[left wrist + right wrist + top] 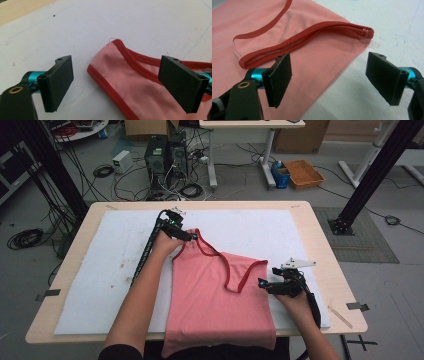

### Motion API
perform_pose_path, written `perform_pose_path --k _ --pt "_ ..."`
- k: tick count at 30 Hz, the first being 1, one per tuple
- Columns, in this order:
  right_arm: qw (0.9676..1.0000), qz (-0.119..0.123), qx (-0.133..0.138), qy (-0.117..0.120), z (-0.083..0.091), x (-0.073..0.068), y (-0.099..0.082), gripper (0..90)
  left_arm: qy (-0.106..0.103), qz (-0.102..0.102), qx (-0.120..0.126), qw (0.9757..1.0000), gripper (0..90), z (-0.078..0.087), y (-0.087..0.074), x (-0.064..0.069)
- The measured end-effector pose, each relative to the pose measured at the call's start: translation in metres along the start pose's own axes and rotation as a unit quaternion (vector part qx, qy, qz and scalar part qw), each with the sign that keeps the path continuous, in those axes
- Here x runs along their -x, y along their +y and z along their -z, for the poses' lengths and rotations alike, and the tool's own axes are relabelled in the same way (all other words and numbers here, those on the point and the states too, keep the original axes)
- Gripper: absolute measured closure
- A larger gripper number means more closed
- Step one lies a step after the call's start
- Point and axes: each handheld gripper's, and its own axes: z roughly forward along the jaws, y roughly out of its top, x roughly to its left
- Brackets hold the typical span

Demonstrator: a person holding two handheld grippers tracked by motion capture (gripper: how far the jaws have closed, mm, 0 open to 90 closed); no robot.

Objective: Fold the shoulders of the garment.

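A pink sleeveless top [215, 300] with red trim lies flat on the white mat [110, 270], its hem hanging over the table's front edge. My left gripper [192, 237] is open at the far left shoulder strap [117, 53]; the strap tip lies on the mat between the jaws, untouched. My right gripper [261, 283] is open beside the right shoulder strap [352, 27]. In the right gripper view the pink fabric [317, 57] lies under the left jaw and the right jaw hangs over bare mat.
The mat covers most of a light wooden table [320, 250]. Beyond the far edge the floor holds computer towers [165, 155], tangled cables, a brown crate [303, 173] and black frame posts [372, 175]. A thin stick [340, 316] lies near the right front corner.
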Motion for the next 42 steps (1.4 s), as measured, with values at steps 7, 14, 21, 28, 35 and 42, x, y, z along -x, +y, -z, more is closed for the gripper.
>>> perform_pose_path --k 7,14,21,28,35,42 --pt "1.0000 -0.001 -0.002 0.004 -0.001 0.001 0.000 21.0 0.009 0.001 -0.028 0.9996 15.4 -0.020 0.011 0.003" --pt "1.0000 -0.001 -0.006 0.005 -0.001 0.001 0.000 21.0 0.022 -0.008 -0.054 0.9983 30.4 -0.028 0.011 0.011" --pt "1.0000 -0.002 -0.008 0.004 -0.001 0.001 0.001 21.0 0.021 -0.024 -0.053 0.9981 72.2 -0.020 0.011 0.012" --pt "0.9999 -0.002 -0.011 0.005 -0.002 0.001 0.001 21.0 0.017 -0.043 -0.014 0.9989 80.2 -0.009 0.013 0.019" --pt "0.9999 0.002 -0.011 0.007 -0.002 0.001 0.001 21.0 -0.010 -0.051 0.030 0.9982 80.7 0.015 0.009 0.030" --pt "0.9999 0.002 -0.011 0.004 -0.002 0.000 0.001 21.0 -0.036 -0.063 0.067 0.9951 81.0 0.045 -0.001 0.050"
